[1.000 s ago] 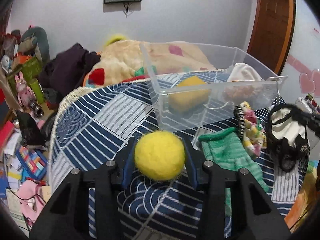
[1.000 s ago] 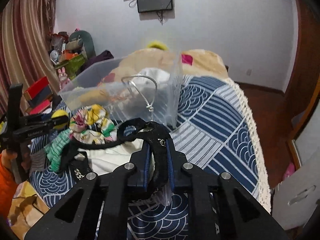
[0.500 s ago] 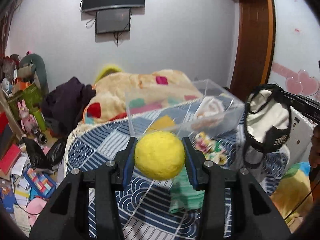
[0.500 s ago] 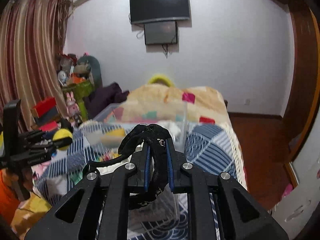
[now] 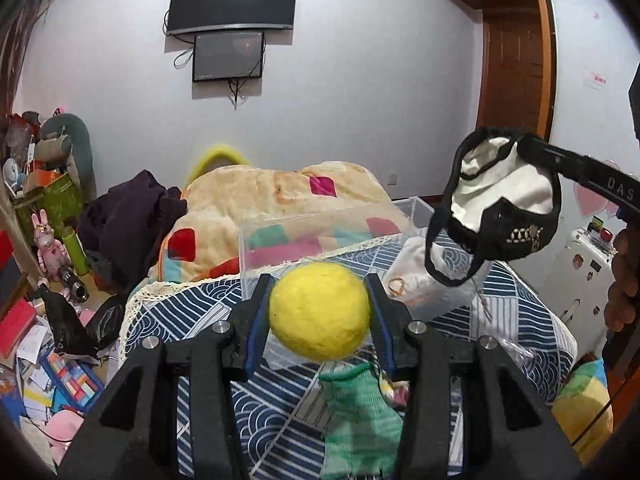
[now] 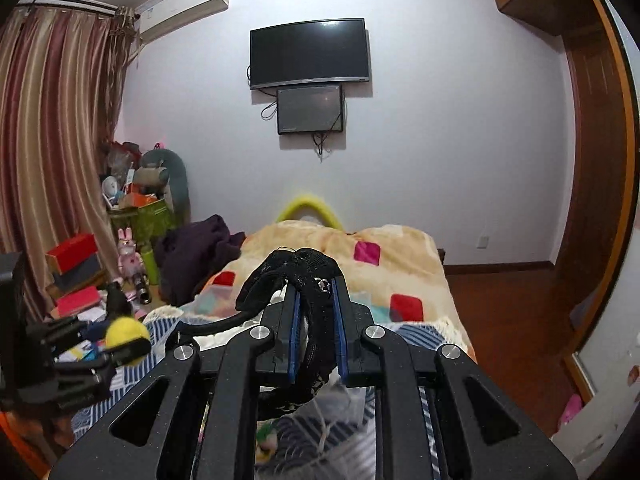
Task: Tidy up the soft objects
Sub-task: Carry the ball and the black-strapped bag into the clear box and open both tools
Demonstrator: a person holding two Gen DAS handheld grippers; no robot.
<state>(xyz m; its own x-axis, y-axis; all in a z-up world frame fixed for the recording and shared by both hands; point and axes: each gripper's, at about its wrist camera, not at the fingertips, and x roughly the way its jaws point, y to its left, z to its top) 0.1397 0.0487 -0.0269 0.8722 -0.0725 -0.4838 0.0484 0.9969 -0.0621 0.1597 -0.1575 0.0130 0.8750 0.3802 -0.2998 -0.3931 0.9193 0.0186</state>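
My left gripper (image 5: 319,316) is shut on a yellow fuzzy ball (image 5: 319,316) and holds it in the air in front of the clear plastic bin (image 5: 320,236). My right gripper (image 6: 314,320) is shut on a black-and-white cloth mask (image 6: 310,276), which hangs high above the bin's right end in the left wrist view (image 5: 504,200). The left gripper with the ball shows at the left of the right wrist view (image 6: 124,338). A green knitted sock (image 5: 356,416) lies on the blue patterned cover (image 5: 192,320) below the ball.
White cloth (image 5: 416,276) lies in the bin's right part. A patterned blanket (image 5: 280,192) and dark clothes (image 5: 128,216) lie behind the bin. Clutter covers the floor at left (image 5: 40,340). A white appliance (image 5: 588,272) stands at right.
Both grippers rose and tilted up, carrying the ball and the mask higher. The mask now hangs above the bin's right end. The bin sits lower in both views.
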